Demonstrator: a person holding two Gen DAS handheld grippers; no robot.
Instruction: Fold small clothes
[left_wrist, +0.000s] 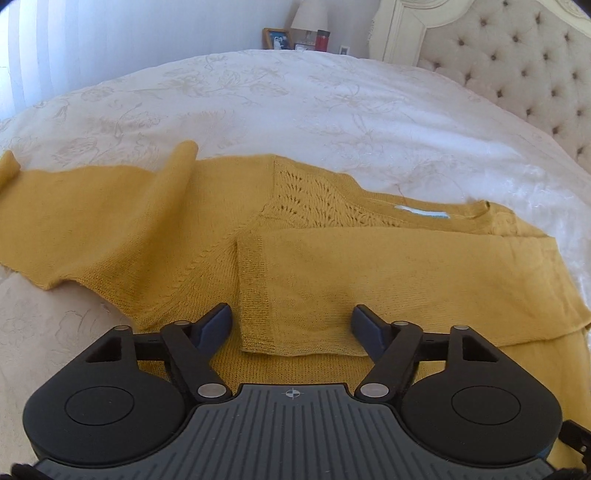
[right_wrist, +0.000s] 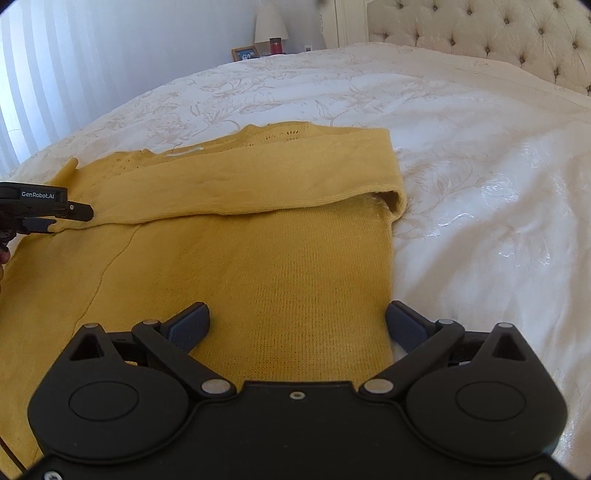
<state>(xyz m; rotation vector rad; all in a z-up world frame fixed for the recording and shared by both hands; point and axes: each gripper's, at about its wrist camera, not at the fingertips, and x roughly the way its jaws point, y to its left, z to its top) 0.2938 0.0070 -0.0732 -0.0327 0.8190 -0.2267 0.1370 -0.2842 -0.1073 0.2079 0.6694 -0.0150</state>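
A mustard-yellow knitted sweater (left_wrist: 184, 229) lies flat on the bed, its collar with a white label (left_wrist: 421, 213) at the far side. One sleeve (left_wrist: 406, 273) is folded across the chest; the other sleeve (left_wrist: 92, 221) stretches out to the left. My left gripper (left_wrist: 291, 321) is open, hovering over the folded sleeve's cuff end, which lies between the fingers without being pressed. The right wrist view shows this left gripper (right_wrist: 72, 218) at the folded sleeve's (right_wrist: 240, 188) left end. My right gripper (right_wrist: 297, 321) stands wide open over the sweater's (right_wrist: 258, 266) right side edge, holding nothing.
The white floral bedcover (right_wrist: 480, 184) spreads around the sweater, with a tufted headboard (left_wrist: 517, 62) at the right. Behind the bed a nightstand carries a lamp (left_wrist: 310, 14), a red cup (left_wrist: 322, 40) and a photo frame (left_wrist: 276, 38). Pale curtains (right_wrist: 55, 74) hang at the left.
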